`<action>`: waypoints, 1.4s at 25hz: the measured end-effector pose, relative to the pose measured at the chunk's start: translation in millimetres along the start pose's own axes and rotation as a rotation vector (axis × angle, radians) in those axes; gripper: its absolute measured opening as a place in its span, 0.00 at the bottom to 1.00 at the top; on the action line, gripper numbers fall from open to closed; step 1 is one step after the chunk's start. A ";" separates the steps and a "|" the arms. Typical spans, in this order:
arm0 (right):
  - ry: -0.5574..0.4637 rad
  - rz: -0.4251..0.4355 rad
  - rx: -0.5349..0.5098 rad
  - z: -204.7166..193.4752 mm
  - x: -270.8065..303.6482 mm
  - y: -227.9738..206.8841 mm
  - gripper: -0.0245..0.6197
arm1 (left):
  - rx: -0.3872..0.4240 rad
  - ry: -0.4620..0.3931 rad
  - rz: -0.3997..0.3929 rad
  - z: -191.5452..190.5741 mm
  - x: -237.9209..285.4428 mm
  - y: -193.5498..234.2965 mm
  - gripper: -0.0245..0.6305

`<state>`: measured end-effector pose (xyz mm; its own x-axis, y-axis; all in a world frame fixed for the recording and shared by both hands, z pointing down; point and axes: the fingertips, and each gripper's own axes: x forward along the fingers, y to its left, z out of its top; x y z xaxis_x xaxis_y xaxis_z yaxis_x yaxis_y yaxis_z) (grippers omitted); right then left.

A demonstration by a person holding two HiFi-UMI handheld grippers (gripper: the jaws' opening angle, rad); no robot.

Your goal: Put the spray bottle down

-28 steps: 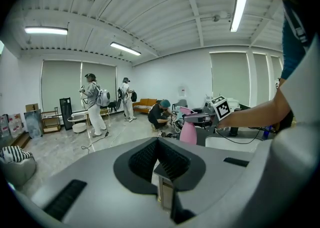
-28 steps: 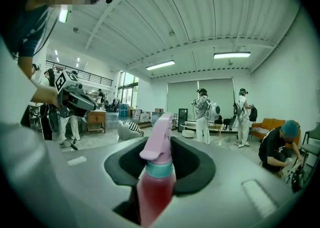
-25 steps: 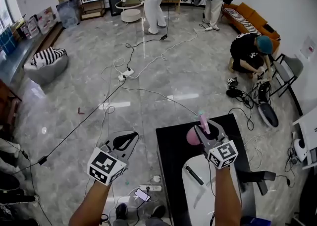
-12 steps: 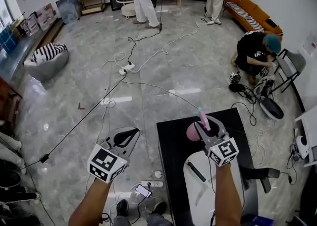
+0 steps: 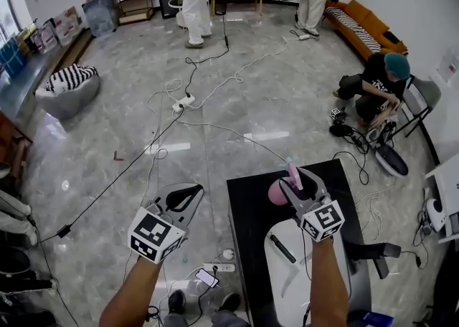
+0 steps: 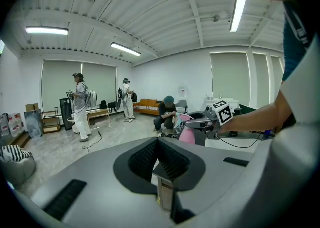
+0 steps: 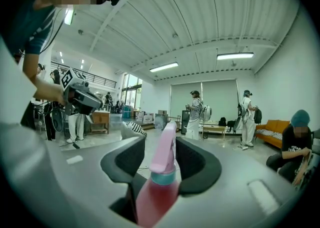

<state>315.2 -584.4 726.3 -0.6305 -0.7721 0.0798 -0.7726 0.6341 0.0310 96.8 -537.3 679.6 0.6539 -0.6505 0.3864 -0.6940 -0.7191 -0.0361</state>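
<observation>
Just opened, right gripper [image 5: 297,178] fingers [image 7: 125,159] flank spray bottle [image 7: 156,199].

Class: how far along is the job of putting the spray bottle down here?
Done: the pink spray bottle appears to stand on the black table. In hand: the right gripper has just been opening its jaws; the bottle sits between them, not gripped. To do: draw that gripper back, clear of the bottle.
</observation>
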 end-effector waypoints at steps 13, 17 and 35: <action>-0.009 -0.068 -0.066 83.2 -38.9 22.0 0.36 | 0.013 -0.064 0.016 65.3 -58.7 0.1 0.05; -0.018 -0.154 -0.100 126.4 -63.2 35.4 0.35 | 0.015 -0.092 0.022 86.8 -91.9 -1.7 0.05; 0.020 -0.137 -0.057 329.0 -160.8 313.2 0.05 | 0.117 -0.183 -0.052 140.8 -334.0 -30.3 0.05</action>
<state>150.1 -275.5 395.4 -0.5174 -0.8509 0.0909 -0.8454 0.5247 0.0998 -58.2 -332.6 421.9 0.7389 -0.6377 0.2177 -0.6254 -0.7693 -0.1308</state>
